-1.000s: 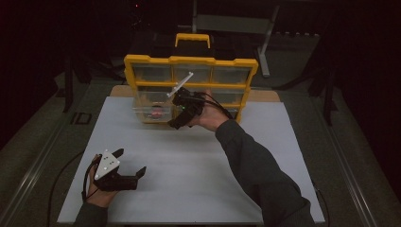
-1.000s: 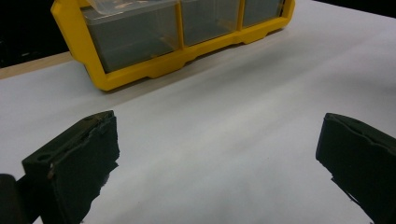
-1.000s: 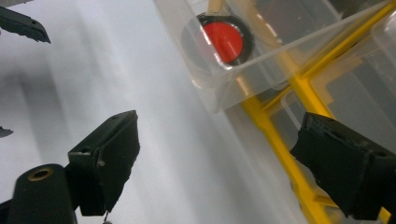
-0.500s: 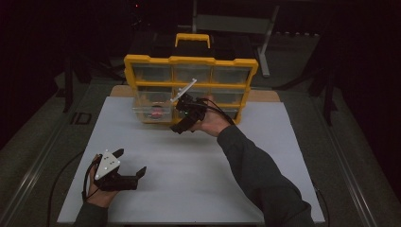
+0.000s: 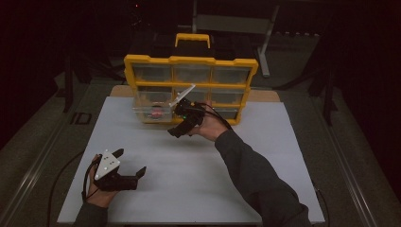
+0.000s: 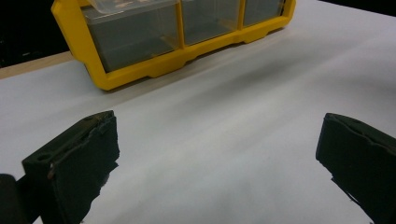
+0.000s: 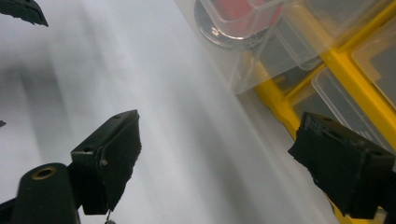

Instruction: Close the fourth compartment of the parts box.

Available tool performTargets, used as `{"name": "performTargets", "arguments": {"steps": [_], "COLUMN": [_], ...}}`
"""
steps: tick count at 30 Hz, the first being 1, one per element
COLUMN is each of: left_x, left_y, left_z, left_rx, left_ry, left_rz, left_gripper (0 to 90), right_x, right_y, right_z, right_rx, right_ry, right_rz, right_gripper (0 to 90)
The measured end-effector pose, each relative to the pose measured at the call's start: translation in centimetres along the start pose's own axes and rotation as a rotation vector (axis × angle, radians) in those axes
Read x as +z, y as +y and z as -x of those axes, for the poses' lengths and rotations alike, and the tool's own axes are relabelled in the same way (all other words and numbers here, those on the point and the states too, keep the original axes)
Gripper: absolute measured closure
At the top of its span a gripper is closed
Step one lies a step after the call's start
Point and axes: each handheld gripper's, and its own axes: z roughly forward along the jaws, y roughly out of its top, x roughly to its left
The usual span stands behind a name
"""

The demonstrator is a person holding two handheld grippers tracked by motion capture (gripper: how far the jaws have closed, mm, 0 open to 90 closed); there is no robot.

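Our right fingers (image 5: 176,128) wide open, holding nothing | left fingers (image 5: 128,165) open, empty, resting near on the white surface (image 5: 265,156) | clear drawer (image 5: 153,109) pulled out from yellow box (image 5: 191,61), just far-left of right fingers | right hand nearer.

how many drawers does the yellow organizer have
9, in three rows of three in the organizer. The top row is shut. The bottom-left drawer is pulled out, with something red in it. The right gripper partly hides the middle and bottom rows.
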Motion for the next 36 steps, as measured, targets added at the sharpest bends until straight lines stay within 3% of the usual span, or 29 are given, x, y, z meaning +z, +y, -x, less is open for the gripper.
{"name": "performTargets", "arguments": {"steps": [11, 22, 23, 27, 36], "left_x": [0.0, -0.1, -0.1, -0.1, -0.1], "left_y": [0.0, 0.0, 0.0, 0.0, 0.0], "left_z": [0.0, -0.1, -0.1, -0.1, 0.0], "left_rx": [0.001, 0.001, 0.001, 0.001, 0.002], "left_ry": [0.003, 0.003, 0.002, 0.002, 0.002], "left_rz": [0.002, 0.001, 0.002, 0.002, 0.001], "left_gripper": [0.0, 0.0, 0.0, 0.0, 0.0], "right_x": [0.3, 0.4, 0.6, 0.7, 1.1], "right_y": [-0.2, -0.1, -0.2, -0.2, -0.2], "right_z": [-0.5, -1.1, -1.3, -1.5, -1.9], "right_rx": [0.013, 0.029, 0.032, 0.032, 0.033], "right_ry": [0.006, 0.026, 0.022, 0.028, 0.002], "right_rz": [0.044, 0.093, 0.104, 0.126, 0.180], "right_gripper": [21.1, 37.2, 42.7, 49.3, 83.1]}}
